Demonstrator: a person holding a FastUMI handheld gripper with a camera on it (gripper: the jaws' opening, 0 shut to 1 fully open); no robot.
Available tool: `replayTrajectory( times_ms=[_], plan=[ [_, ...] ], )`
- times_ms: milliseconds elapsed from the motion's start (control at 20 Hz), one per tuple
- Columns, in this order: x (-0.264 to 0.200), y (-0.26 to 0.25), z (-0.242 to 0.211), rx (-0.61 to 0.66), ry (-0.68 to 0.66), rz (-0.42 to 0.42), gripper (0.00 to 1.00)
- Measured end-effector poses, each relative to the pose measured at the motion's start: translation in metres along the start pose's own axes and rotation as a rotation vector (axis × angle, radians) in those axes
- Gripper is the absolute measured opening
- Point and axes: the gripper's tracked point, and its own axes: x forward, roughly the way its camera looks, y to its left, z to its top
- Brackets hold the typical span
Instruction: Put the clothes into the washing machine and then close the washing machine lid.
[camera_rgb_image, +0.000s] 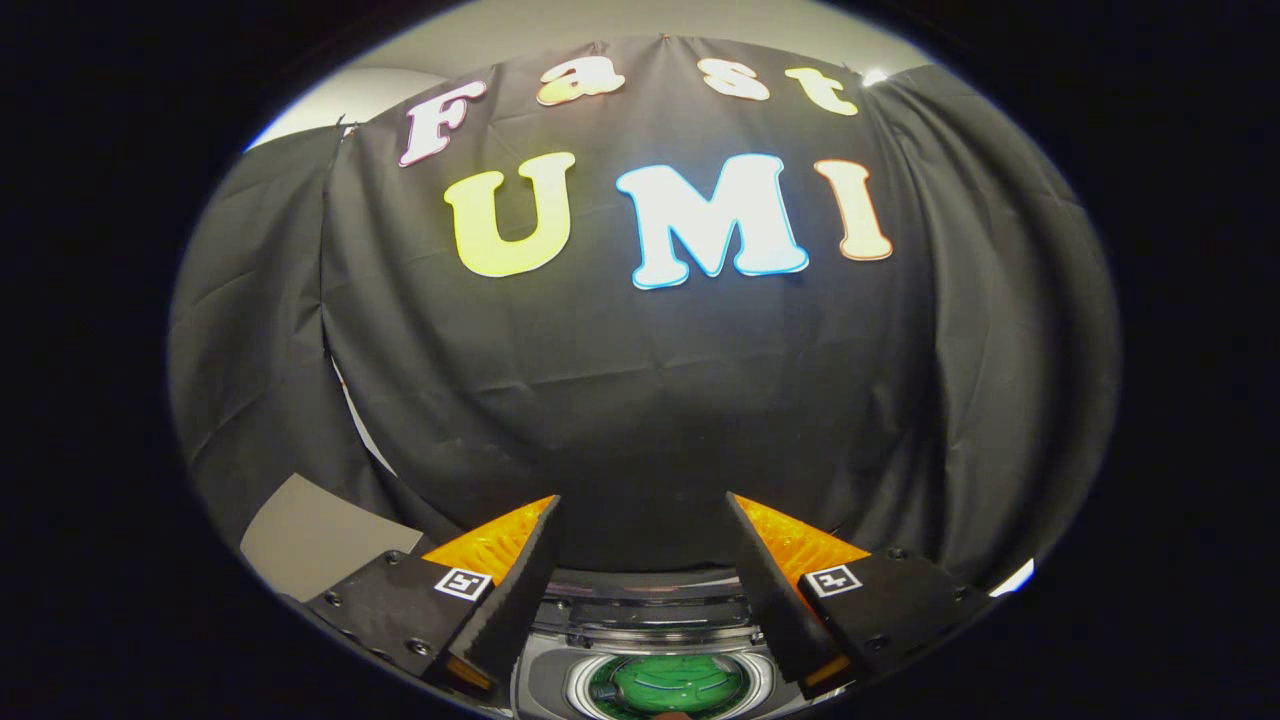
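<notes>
Black cloth (640, 400) hangs as the booth's wall across nearly the whole gripper view, creased in long folds and drawn in separate panels, with a paler wall or ceiling (420, 60) showing above its top edge. Low down beside the cloth, next to one finger, a flat grey patch (300, 540) of floor or board lies in sight; which it is cannot be told. Below the cloth and between the two fingers sits the washing machine (650, 640), seen from above: a grey top with a darker glossy band along its far side, which may be the raised lid, though that is unclear. Nearer to the camera lies a round opening (668, 685) ringed in pale plastic, its drum interior glowing green. Something small and dark lies in the green at one side of the opening, too small to name. The gripper (642, 520) hangs over the machine with its fingers (520, 590) spread wide apart and nothing between them, the tips reaching toward the cloth beyond the machine. Each finger's mount carries a small square black-and-white marker (462, 582).
</notes>
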Motion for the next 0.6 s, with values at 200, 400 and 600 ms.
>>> replayTrajectory(
  times_ms=[200,400,600],
  plan=[
    [0.032,0.003,-0.012,0.009,0.064,-0.01,0.98],
    [0.056,0.006,-0.026,0.003,0.129,-0.026,0.98],
    [0.072,0.007,-0.04,-0.03,0.174,-0.04,0.98]
  ],
)
